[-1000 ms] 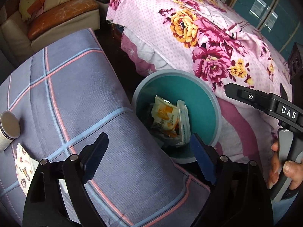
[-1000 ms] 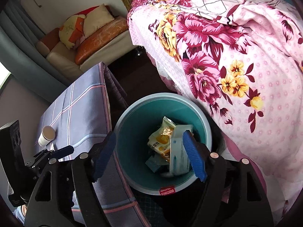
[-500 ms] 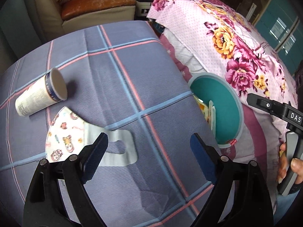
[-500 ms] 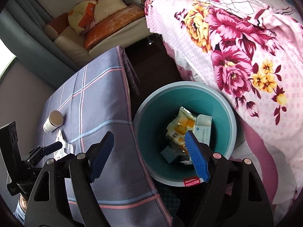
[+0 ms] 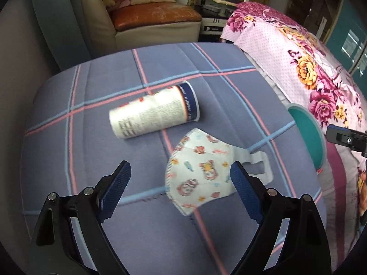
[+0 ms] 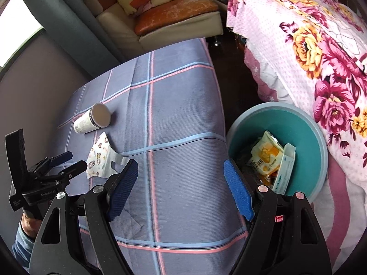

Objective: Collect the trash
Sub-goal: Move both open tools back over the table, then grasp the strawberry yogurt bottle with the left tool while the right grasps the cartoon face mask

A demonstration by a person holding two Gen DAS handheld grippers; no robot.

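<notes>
Directly ahead of the left gripper (image 5: pixel 180 178), its blue-padded fingers spread wide and holding nothing, lies a child's face mask (image 5: pixel 199 174) printed with cartoon animals, flat on a desk (image 5: pixel 91 155) covered in purple plaid cloth. The mask sits toward the right-hand finger, its ear loop trailing off to the right. Just beyond it, close but seemingly not touching, a paper cup (image 5: pixel 153 113) lies on its side, long axis running left to right with the open mouth at the right. The left gripper is much the nearer of the two to both items; a short forward reach with a small shift right would likely centre the mask.

From the right wrist view, the right gripper (image 6: pixel 181 183) is likewise released and empty, over the desk's near right part. Only this view shows inside the teal trash bin (image 6: pixel 318 151) beside the desk, against a floral bedspread (image 6: pixel 321 52): wrappers and a carton already lie within. The left view catches just a sliver of bin rim.
</notes>
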